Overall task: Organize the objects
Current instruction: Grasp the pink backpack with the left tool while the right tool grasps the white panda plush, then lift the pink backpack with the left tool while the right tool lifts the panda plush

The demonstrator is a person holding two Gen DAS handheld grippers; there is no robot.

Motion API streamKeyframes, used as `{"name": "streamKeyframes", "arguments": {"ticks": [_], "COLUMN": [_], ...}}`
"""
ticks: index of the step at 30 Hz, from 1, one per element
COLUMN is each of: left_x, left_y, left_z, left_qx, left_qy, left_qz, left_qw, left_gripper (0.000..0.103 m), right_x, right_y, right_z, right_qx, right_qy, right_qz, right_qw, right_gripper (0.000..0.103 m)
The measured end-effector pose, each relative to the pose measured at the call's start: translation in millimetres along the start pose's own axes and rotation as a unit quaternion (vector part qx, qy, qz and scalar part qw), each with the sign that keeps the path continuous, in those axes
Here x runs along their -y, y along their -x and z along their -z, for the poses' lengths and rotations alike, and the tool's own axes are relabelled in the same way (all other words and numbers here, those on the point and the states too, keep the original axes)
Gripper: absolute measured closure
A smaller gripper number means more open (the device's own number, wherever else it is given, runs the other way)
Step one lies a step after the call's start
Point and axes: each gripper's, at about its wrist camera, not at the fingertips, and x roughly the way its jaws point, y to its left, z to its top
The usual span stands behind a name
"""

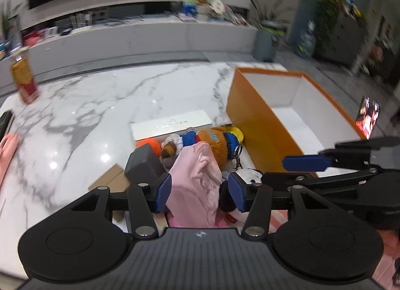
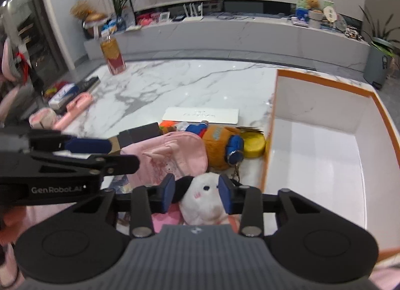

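A pile of objects lies on the marble table beside an orange box (image 1: pixel 252 120) with a white inside (image 2: pixel 315 155). My left gripper (image 1: pixel 200 190) is open, its blue pads on either side of a pink bag (image 1: pixel 197 177), not pressing it. My right gripper (image 2: pixel 197 191) is open around the head of a white and black plush (image 2: pixel 205 197); whether the pads touch it is unclear. The pink bag also shows in the right wrist view (image 2: pixel 170 155). Behind lie an orange plush with blue limbs (image 1: pixel 217 142), a yellow tin (image 2: pixel 253 146) and a grey block (image 1: pixel 143 165).
A white flat box (image 1: pixel 172 124) lies behind the pile. A bottle with a red and yellow label (image 1: pixel 23 80) stands at the table's far left. Pink items and a remote (image 2: pixel 77 102) lie at the left edge. A TV bench with clutter runs along the back.
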Motion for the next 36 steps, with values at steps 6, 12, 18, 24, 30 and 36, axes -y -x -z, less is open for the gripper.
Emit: {"name": "streamKeyframes", "arguments": {"ticks": [6,12,18,24,30,36], "left_x": [-7.6,-10.5,-5.5,-10.3,-1.9,0.7], "left_y": [-40.4,-66.1,-76.6,-63.2,-26.6,-6.9], "left_z": [-22.1,-32.7,-34.2,-28.8,-14.4,10.2], "left_qx": [-0.072,-0.128,-0.139,-0.115,-0.059,-0.021], "left_qy": [-0.054,-0.086,-0.109,-0.086,-0.064,-0.013], "left_qz": [0.016,0.04,0.021,0.02,-0.021,-0.055], "left_qw": [0.9959,0.9873,0.984,0.9895,0.996,0.9982], "left_gripper": [0.045,0.049,0.067,0.076,0.076,0.076], "right_x": [1.7,4.4,8.3,12.9,2.8,-18.1], "right_y": [-31.0,-48.6,-56.8,-52.5,-35.5,-34.6], "right_z": [-14.3,-23.7,-26.7,-24.8,-12.2,11.9], "right_qx": [-0.036,-0.05,-0.056,-0.058,-0.066,-0.08], "right_qy": [0.026,0.049,0.051,0.046,0.077,0.133], "right_qz": [-0.005,-0.004,-0.009,-0.017,-0.03,-0.01], "right_qw": [0.999,0.998,0.997,0.997,0.994,0.988], "right_gripper": [0.066,0.066,0.066,0.066,0.066,0.056]}}
